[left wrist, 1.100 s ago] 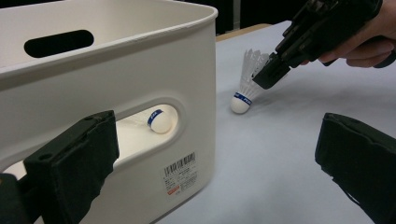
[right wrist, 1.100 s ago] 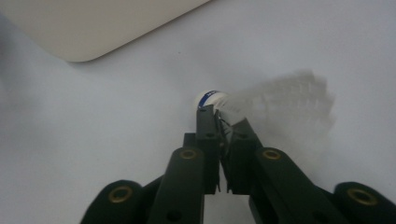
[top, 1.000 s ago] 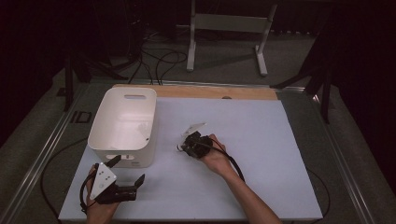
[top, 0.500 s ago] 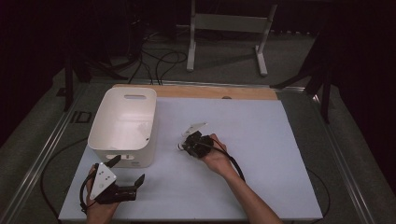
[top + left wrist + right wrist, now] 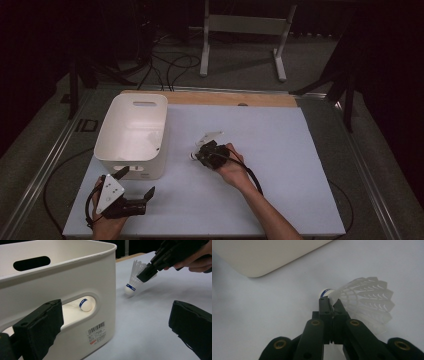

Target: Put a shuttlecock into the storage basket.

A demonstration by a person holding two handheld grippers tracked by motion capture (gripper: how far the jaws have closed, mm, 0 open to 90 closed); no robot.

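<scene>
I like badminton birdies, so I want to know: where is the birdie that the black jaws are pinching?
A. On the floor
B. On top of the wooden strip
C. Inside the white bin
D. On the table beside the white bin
D. The right gripper is shut on the shuttlecock's skirt, its cork tip down on the table, just outside the white bin.

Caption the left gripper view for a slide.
Right claw pinches a shuttlecock beside the white bin.
</scene>
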